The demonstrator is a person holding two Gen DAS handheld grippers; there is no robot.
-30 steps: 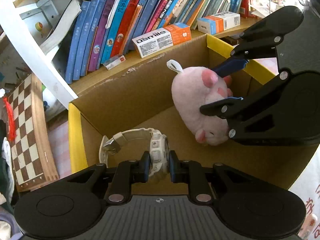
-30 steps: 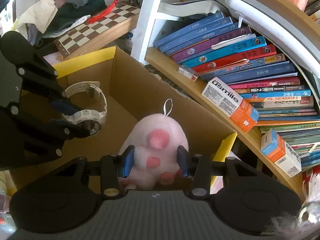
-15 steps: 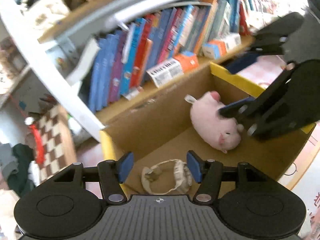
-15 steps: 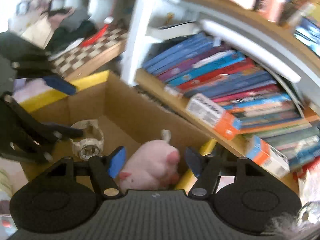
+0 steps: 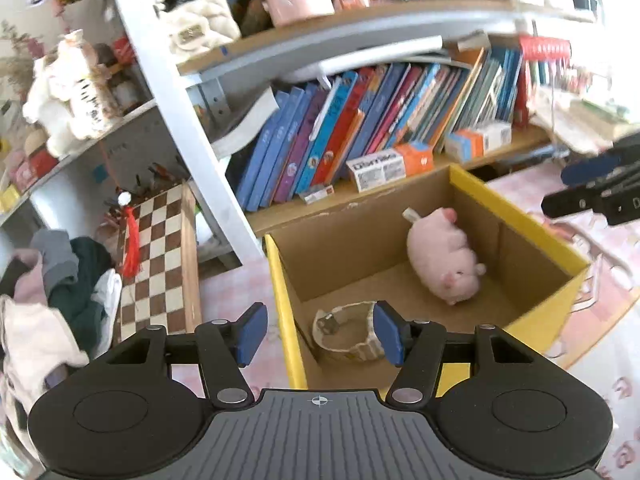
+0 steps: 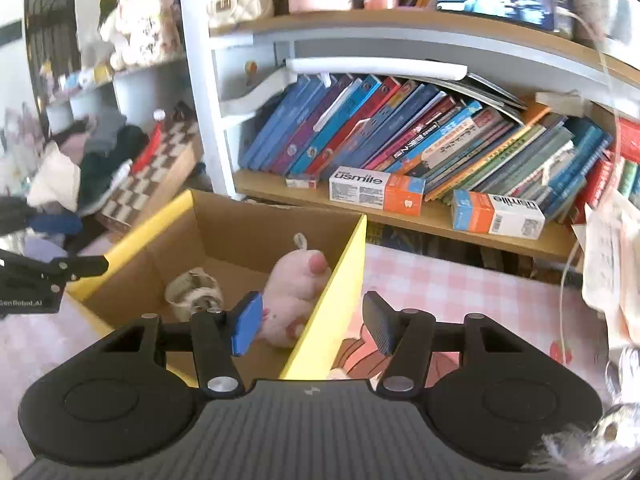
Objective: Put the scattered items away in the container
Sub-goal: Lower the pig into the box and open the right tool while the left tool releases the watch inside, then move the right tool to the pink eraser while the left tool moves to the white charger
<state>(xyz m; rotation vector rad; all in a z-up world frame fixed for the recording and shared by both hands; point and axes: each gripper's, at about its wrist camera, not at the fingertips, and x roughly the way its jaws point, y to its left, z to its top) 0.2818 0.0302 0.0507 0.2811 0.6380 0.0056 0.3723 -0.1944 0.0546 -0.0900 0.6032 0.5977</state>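
A cardboard box with yellow rims (image 5: 516,216) (image 6: 344,264) stands on a pink checked cloth. Inside lie a pink plush pig (image 5: 444,260) (image 6: 292,296) on its side and a cream wristwatch (image 5: 352,336) (image 6: 196,292) near the box's left corner. My left gripper (image 5: 318,334) hangs open above the box's left wall, nothing between its fingers. Over the box's right wall my right gripper (image 6: 310,322) is open and empty too. Each gripper shows at the edge of the other's view: the right one (image 5: 600,188), the left one (image 6: 48,248).
A bookshelf with leaning books (image 5: 360,132) and toothpaste cartons (image 6: 376,192) runs behind the box. A chessboard (image 5: 156,256) and a pile of clothes (image 5: 48,288) lie to the left. Papers (image 6: 604,264) hang at the right.
Both grippers opened, dropping the watch and the plush pig into the box, then drew up and back away from it.
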